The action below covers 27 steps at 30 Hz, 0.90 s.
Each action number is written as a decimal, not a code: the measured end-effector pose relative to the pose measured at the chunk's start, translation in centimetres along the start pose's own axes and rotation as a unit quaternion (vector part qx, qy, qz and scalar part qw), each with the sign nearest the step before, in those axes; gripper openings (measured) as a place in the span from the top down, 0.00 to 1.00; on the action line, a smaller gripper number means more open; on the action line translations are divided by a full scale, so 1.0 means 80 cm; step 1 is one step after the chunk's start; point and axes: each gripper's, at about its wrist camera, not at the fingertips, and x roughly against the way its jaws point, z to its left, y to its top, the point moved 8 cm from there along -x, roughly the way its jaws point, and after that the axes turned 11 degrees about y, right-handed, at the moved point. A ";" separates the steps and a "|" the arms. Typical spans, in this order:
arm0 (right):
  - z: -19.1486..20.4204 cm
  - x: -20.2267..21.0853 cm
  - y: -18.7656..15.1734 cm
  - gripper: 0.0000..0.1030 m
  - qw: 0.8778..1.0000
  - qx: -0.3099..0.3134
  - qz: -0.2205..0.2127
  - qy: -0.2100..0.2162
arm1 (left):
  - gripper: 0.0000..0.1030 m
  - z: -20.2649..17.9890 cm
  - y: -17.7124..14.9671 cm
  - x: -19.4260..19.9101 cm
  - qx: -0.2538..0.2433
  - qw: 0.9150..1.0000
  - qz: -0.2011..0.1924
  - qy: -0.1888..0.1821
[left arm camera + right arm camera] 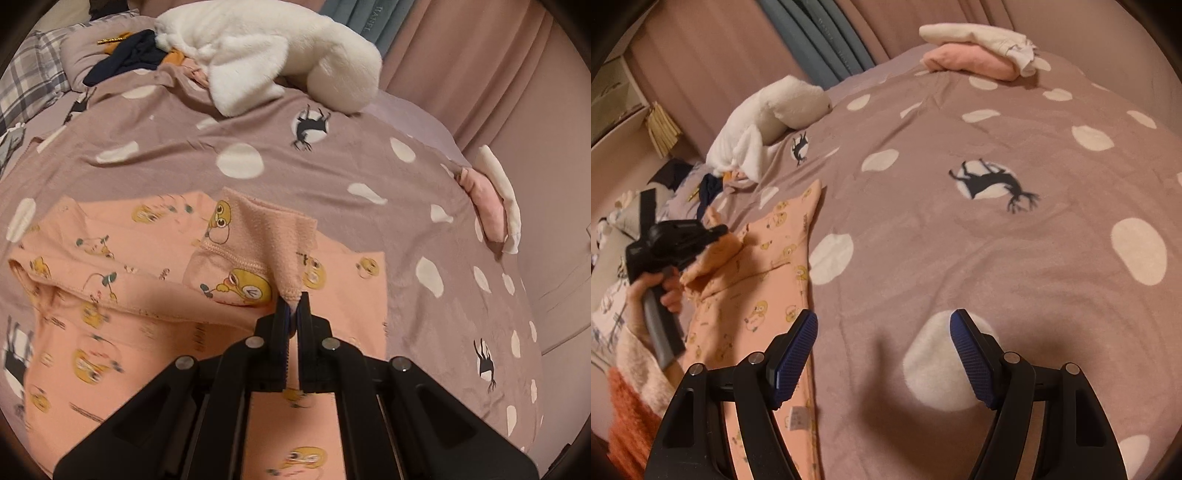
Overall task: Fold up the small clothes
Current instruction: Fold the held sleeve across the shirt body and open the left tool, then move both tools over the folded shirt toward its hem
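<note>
A small pink garment with yellow cartoon prints lies spread on the mauve polka-dot blanket. My left gripper is shut on a lifted corner of it, showing the fleecy inside. In the right wrist view the same garment lies at the left, with the left gripper pinching its raised fold. My right gripper is open and empty, hovering over the blanket just right of the garment's edge.
A white plush toy lies at the blanket's far side, with dark clothes beside it. A folded pink and white pile sits at the far right corner. Curtains hang behind.
</note>
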 end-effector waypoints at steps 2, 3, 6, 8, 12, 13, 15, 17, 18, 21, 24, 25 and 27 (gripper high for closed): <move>-0.001 0.005 0.002 0.28 1.000 -0.004 -0.006 0.005 | 0.98 -0.016 -0.007 -0.003 -0.009 1.000 0.000 0.000; -0.001 0.007 0.003 0.28 1.000 -0.010 -0.010 0.012 | 0.98 -0.025 -0.011 -0.004 -0.016 1.000 -0.003 0.002; 0.003 0.008 0.004 0.28 0.999 -0.012 -0.012 0.030 | 0.98 -0.049 -0.016 -0.005 -0.025 1.000 -0.018 0.000; 0.004 0.006 0.002 0.28 1.000 -0.007 -0.007 0.023 | 0.98 -0.065 -0.022 -0.009 -0.031 0.999 -0.021 -0.006; 0.000 0.006 0.000 0.28 1.000 -0.001 -0.001 0.016 | 0.97 -0.088 -0.044 -0.027 -0.069 0.997 -0.015 0.012; -0.002 0.007 0.000 0.28 1.000 -0.005 -0.002 0.016 | 0.97 -0.092 -0.051 -0.033 -0.077 0.997 -0.011 0.013; -0.006 0.010 0.001 0.28 1.000 -0.012 -0.003 0.016 | 0.95 -0.098 -0.063 -0.039 -0.085 0.996 -0.002 0.003; -0.009 0.011 0.000 0.28 1.000 -0.016 -0.002 0.012 | 0.88 -0.104 -0.072 -0.041 -0.092 0.996 0.002 -0.015; -0.011 0.011 -0.001 0.28 1.000 -0.016 0.000 0.007 | 0.85 -0.108 -0.077 -0.042 -0.100 0.994 0.006 -0.031; -0.016 0.007 -0.005 0.28 1.000 -0.017 0.008 -0.003 | 0.74 -0.118 -0.089 -0.036 -0.117 0.991 0.016 -0.059; -0.019 0.002 -0.008 0.28 1.000 -0.020 0.019 -0.010 | 0.62 -0.117 -0.092 -0.030 -0.122 0.991 0.015 -0.060; -0.020 0.001 -0.009 0.28 0.999 -0.020 0.021 -0.013 | 0.59 -0.116 -0.092 -0.028 -0.119 0.991 0.017 -0.064; -0.022 -0.001 -0.011 0.28 0.999 -0.019 0.025 -0.025 | 0.47 -0.110 -0.094 -0.023 -0.108 0.991 0.029 -0.074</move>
